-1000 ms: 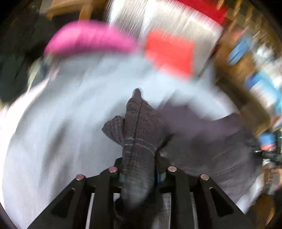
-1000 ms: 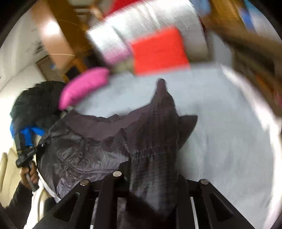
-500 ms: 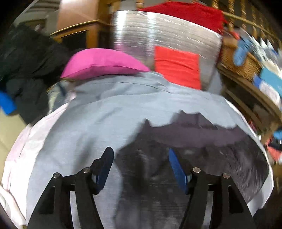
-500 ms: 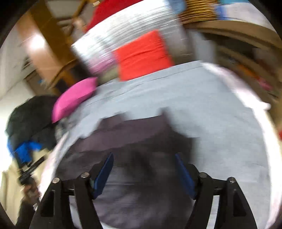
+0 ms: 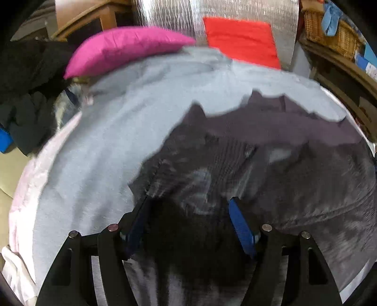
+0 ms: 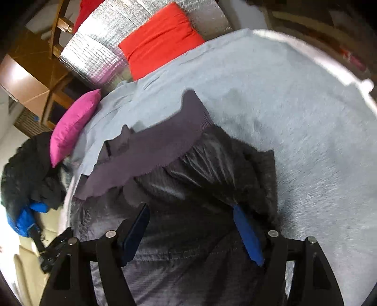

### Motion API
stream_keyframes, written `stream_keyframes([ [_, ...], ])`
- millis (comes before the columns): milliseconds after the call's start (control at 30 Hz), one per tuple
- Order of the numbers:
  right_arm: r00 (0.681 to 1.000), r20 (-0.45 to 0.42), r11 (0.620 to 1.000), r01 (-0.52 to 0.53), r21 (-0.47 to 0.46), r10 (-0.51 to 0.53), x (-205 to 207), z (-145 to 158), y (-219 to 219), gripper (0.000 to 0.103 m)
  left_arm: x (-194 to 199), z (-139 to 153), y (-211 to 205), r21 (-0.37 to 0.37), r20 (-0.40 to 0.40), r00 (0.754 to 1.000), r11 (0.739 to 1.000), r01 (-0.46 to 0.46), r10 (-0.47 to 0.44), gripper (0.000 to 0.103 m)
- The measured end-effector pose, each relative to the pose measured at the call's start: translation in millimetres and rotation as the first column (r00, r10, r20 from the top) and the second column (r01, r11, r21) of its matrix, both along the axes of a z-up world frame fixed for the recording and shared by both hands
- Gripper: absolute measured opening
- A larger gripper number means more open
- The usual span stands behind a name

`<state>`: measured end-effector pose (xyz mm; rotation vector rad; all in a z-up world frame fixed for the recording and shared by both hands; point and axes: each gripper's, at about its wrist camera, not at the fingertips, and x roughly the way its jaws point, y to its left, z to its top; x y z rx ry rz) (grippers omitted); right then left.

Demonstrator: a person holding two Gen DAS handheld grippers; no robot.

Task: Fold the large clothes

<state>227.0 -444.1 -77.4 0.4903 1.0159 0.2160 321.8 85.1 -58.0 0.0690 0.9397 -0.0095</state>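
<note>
A dark, shiny quilted jacket (image 5: 282, 176) lies spread on the grey bed cover (image 5: 117, 141), its purple-grey lining (image 5: 271, 117) turned up along the far edge. My left gripper (image 5: 189, 202) hovers over the jacket's near left part. Its jaws are opening, and the blue pads (image 5: 240, 226) stand apart without pressing the cloth. In the right wrist view the same jacket (image 6: 212, 164) and lining (image 6: 153, 146) lie under my right gripper (image 6: 190, 208). That gripper is open, with dark cloth below its fingers but not pinched.
A pink pillow (image 5: 122, 47) and a red cushion (image 5: 240, 37) lean against a silver foil mat (image 5: 176, 14) at the head of the bed. Dark clothes (image 6: 23, 169) are piled off the left side. Wicker baskets (image 5: 329, 35) stand on shelves to the right.
Both grippers held a bunched fold of the jacket a second ago. They have let it go, and the jacket now lies flat on the bed under the open fingers.
</note>
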Motion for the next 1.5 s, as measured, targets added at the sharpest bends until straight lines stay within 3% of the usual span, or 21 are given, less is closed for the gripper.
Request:
stream_keyframes([
  [100, 0.996, 0.081, 0.999, -0.034, -0.032, 0.037, 2.8, 29.8, 10.6, 0.078, -1.8, 17.8, -5.8, -0.025, 0.037, 0.999, 1.000, -0.008, 0.009, 0.071],
  [200, 0.992, 0.095, 0.996, -0.086, -0.014, 0.087, 11.6, 38.4, 24.2, 0.078, 0.8, 20.0, -17.9, -0.058, 0.035, 0.999, 0.998, 0.009, -0.007, 0.071],
  [267, 0.996, 0.056, 0.997, -0.073, -0.039, 0.075, 21.9, 22.8, 22.1, 0.079, 3.1, 10.2, -27.5, -0.046, 0.008, 1.000, 0.999, 0.014, -0.013, 0.072],
  [367, 0.998, -0.052, 0.999, -0.035, -0.042, 0.033, 28.2, -8.3, 11.2, 0.079, 11.3, -14.7, -37.5, 0.029, -0.073, 0.997, 1.000, 0.012, -0.010, 0.072],
  [500, 0.999, 0.028, 0.993, -0.020, -0.117, 0.023, 12.4, 22.1, 28.2, 0.079, -1.1, -1.6, -40.1, 0.013, -0.030, 0.999, 1.000, -0.012, 0.013, 0.072],
  [600, 0.988, 0.126, 0.990, -0.077, -0.116, 0.092, -14.7, 56.3, 58.4, 0.079, -19.6, 21.8, -54.7, -0.045, 0.028, 1.000, 0.999, 0.003, -0.002, 0.072],
  [700, 0.971, 0.180, 0.981, -0.136, -0.138, 0.160, -41.5, 67.9, 96.7, 0.079, -35.9, 31.4, -78.0, -0.054, 0.064, 0.996, 0.997, 0.059, -0.056, 0.073],
  [800, 0.957, 0.200, 0.948, -0.149, -0.281, 0.210, -63.8, 53.5, 133.8, 0.079, -43.1, 20.8, -100.2, -0.028, 0.052, 0.996, 0.997, 0.076, -0.075, 0.074],
  [867, 0.965, 0.160, 0.921, -0.140, -0.364, 0.210, -64.5, 31.9, 139.5, 0.080, -35.9, 1.6, -104.2, -0.024, -0.007, 0.998, 0.998, 0.059, -0.059, 0.074],
  [967, 0.978, 0.117, 0.886, -0.102, -0.452, 0.172, -54.7, 4.6, 141.6, 0.080, -31.3, -12.0, -104.2, -0.009, -0.028, 0.999, 0.999, 0.035, -0.036, 0.083],
  [1367, 0.987, 0.041, 0.855, -0.114, -0.506, 0.156, -30.6, -0.9, 151.6, 0.088, -7.3, -23.3, -100.2, 0.002, -0.057, 0.998, 1.000, 0.015, -0.015, 0.090],
  [1500, 0.989, 0.087, 0.888, -0.069, -0.454, 0.121, -42.2, 18.3, 145.8, 0.088, -12.5, -4.8, -85.0, -0.073, -0.066, 0.998, 0.997, -0.026, 0.021, 0.089],
])
